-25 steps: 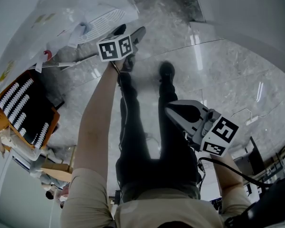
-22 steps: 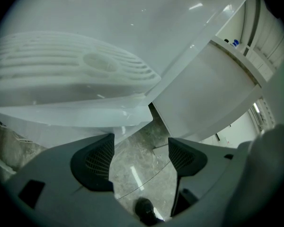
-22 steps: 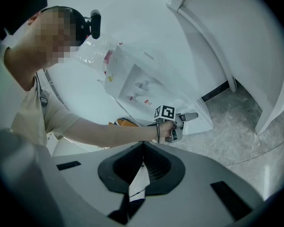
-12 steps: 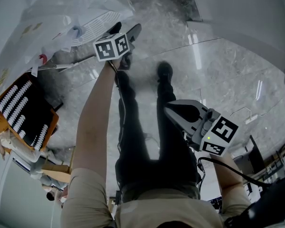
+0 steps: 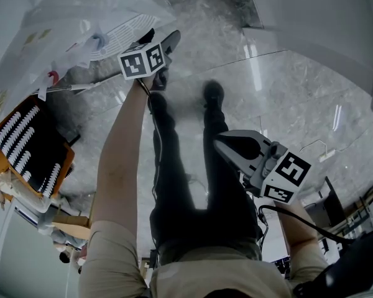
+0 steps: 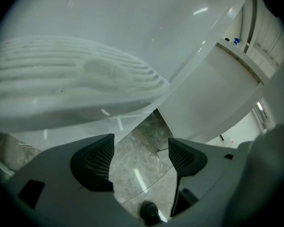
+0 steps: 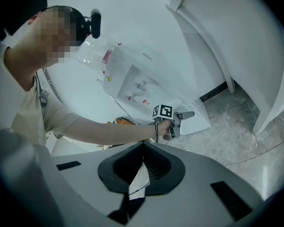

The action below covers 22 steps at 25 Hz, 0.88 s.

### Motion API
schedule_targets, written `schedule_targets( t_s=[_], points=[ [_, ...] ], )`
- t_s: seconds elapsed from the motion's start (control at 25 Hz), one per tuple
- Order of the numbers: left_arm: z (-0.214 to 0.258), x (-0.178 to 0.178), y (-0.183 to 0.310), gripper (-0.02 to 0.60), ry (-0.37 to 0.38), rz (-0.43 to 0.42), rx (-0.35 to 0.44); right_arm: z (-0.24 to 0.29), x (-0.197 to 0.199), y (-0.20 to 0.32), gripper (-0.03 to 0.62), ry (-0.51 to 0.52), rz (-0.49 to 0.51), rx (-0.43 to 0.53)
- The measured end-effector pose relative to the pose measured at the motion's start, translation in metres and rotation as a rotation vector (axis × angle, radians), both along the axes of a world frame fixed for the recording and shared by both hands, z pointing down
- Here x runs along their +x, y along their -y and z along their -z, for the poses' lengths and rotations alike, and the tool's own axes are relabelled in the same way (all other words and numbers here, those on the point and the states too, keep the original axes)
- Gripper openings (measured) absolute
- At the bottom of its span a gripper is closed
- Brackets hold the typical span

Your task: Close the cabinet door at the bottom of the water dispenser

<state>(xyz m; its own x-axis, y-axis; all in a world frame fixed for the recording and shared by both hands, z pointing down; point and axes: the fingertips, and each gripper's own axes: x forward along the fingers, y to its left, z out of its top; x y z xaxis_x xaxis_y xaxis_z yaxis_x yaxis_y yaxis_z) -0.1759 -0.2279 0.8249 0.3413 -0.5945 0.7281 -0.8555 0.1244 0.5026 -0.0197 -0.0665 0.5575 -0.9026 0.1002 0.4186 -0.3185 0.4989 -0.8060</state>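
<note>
Marble floor (image 5: 286,85) underfoot; left gripper (image 5: 170,42), jaws apart and empty, sits just beside the cabinet door (image 7: 199,122); right gripper (image 5: 221,143), closed on nothing, hangs well back.

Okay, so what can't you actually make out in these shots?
Whether the cabinet door is shut: head view, left tool covers it; left gripper view too close, mostly ribbed grille.
Tool-to-door contact: too small, right gripper view.
Labels on the water dispenser: too small, right gripper view.
</note>
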Motion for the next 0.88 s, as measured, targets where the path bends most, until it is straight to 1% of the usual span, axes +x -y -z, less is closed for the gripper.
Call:
schedule_targets(
  t_s=[0.24,0.36,0.48,0.64,0.76,0.88],
  points=[
    [0.001,0.004,-0.019,0.335,0.009,-0.045,-0.029,0.004,-0.005,0.001,0.015,0.009,0.001,0.02],
    [0.012,0.008,-0.025,0.335,0.014,-0.082,-0.024,0.006,-0.007,0.005,0.015,0.019,-0.003,0.039],
    [0.032,0.016,-0.037,0.334,-0.009,-0.123,-0.017,0.011,-0.01,0.004,0.015,0.021,-0.018,0.052],
    [0.075,0.008,-0.056,0.334,-0.027,-0.126,-0.004,0.03,-0.022,0.005,0.015,0.044,0.016,0.083],
    [0.122,0.021,-0.075,0.334,-0.072,-0.136,0.014,0.055,-0.018,0.008,0.015,0.047,0.001,0.08],
    [0.176,0.026,-0.081,0.333,-0.085,-0.17,0.065,0.08,-0.019,0.015,0.015,0.066,-0.02,0.065]
  ],
)
